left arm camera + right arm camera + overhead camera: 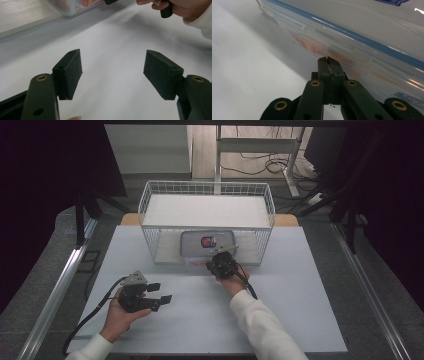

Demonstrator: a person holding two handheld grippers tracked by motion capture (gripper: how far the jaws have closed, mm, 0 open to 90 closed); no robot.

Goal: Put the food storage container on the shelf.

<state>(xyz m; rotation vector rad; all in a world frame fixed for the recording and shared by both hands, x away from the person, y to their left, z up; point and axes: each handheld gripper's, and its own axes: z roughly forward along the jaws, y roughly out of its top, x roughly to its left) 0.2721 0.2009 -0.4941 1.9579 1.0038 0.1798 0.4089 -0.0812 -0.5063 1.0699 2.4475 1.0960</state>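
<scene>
The clear lidded container (207,242) sits at the near edge of the wire basket (150,195), on its lower level, with its lid tipped up toward the person. I'd say it is held at that tilt so it can be drawn out under the basket's shelf without catching. The right gripper (220,263) is right up against the container's near side, just in front of the basket opening. In the right gripper view its jaws are pressed fully together, their tips at the container's clear wall (352,47). Whether they pinch a thin lip of it I cannot tell; it looks more like touching than holding.

The left gripper (159,293) waits on the near left of the white table (300,285), well apart from the container. Its jaws stand wide with nothing between them, pointing right across the table, probably ready to take the container once it comes clear
</scene>
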